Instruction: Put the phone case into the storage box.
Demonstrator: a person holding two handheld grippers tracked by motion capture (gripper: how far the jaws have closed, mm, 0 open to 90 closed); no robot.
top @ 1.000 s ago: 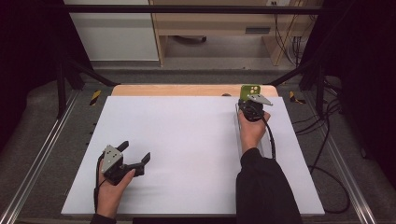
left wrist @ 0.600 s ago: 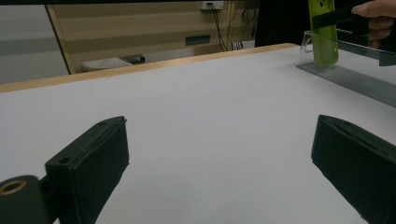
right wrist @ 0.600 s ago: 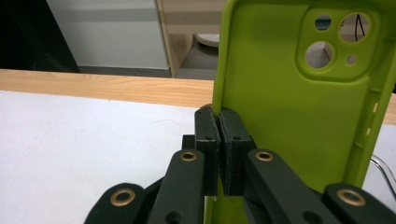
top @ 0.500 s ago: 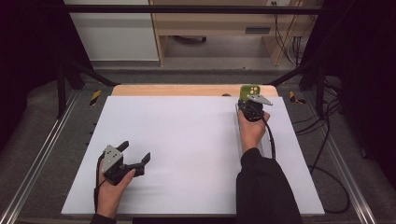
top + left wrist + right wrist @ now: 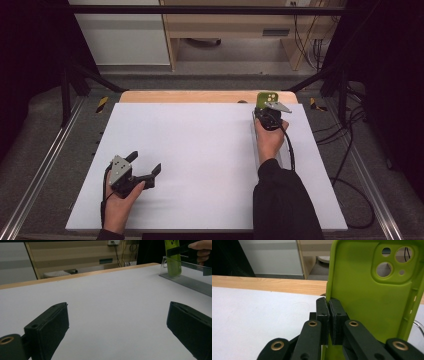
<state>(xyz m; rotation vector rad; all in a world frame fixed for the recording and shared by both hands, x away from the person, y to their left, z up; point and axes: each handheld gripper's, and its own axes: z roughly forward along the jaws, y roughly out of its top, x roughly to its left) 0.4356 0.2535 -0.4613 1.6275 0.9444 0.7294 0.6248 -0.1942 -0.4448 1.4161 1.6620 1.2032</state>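
Your right gripper [image 5: 329, 315] clamps the edge of the upright green case [image 5: 367, 297] at the table's [image 5: 200, 150] far side; your left gripper [image 5: 145, 167] rests with jaws apart.

White-topped table, not much on it

The table [image 5: 200, 160] has a wooden strip [image 5: 200, 96] behind its white sheet, plus a clear stand [image 5: 185, 277] near that strip.

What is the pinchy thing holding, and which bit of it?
The right gripper is shut on the green phone case, pinching its left side edge. The left gripper is open and holds nothing.
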